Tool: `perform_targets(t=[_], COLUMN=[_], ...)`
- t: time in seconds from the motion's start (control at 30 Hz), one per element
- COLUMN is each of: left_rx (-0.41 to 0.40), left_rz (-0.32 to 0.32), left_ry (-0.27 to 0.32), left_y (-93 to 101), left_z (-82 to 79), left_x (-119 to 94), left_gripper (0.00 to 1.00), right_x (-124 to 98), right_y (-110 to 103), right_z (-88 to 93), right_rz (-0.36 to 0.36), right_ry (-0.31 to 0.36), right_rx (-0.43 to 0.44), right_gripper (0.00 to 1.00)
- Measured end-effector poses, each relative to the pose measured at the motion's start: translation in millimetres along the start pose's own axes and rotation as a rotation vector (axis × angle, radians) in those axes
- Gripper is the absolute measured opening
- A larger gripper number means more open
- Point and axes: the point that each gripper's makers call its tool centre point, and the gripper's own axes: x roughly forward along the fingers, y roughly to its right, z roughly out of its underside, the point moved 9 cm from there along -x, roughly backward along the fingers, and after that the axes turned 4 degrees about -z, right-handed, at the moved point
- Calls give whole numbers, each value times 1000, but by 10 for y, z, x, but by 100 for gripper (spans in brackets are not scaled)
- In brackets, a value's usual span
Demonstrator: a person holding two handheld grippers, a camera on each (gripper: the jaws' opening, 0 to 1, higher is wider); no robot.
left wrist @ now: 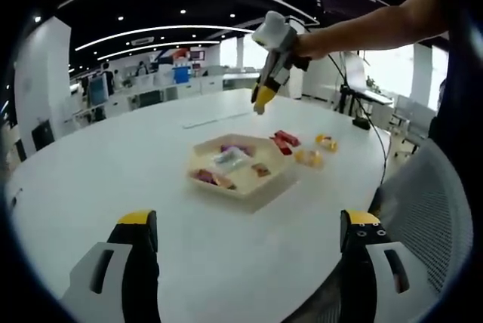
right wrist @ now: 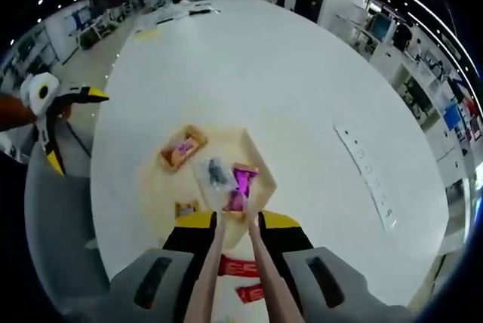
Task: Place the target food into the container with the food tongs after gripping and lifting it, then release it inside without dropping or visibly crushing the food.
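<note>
No readable text, labels, brands or numbers anywhere; print on the food wrappers (right wrist: pixel 238 266) too blurred to read.

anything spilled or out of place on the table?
Nothing spilled or damaged. Several snack packets sit inside the tray; a few more, red packets and yellow ones, lie loose on the white table beside it. The tongs in the right hand-held gripper hover over the tray.

Tongs (right wrist: pixel 232 225) hide part of pink snack (right wrist: pixel 240 187); red packets (right wrist: pixel 240 267) partly covered.
</note>
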Motion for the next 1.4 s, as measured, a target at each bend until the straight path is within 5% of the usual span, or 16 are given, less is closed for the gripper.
perform_targets(t=[0.8,1.4], left_rx=[21,21], left_rz=[8,13], left_ry=[-4,-5], left_y=[37,37], left_z=[-3,0], left_x=[7,8], left_gripper=[98,98], right_x=[-145,-16], right_y=[-95,-384], right_z=[498,961], right_rz=[12,-6], right_ry=[-16,-46], right_rx=[21,68], right_gripper=[23,23])
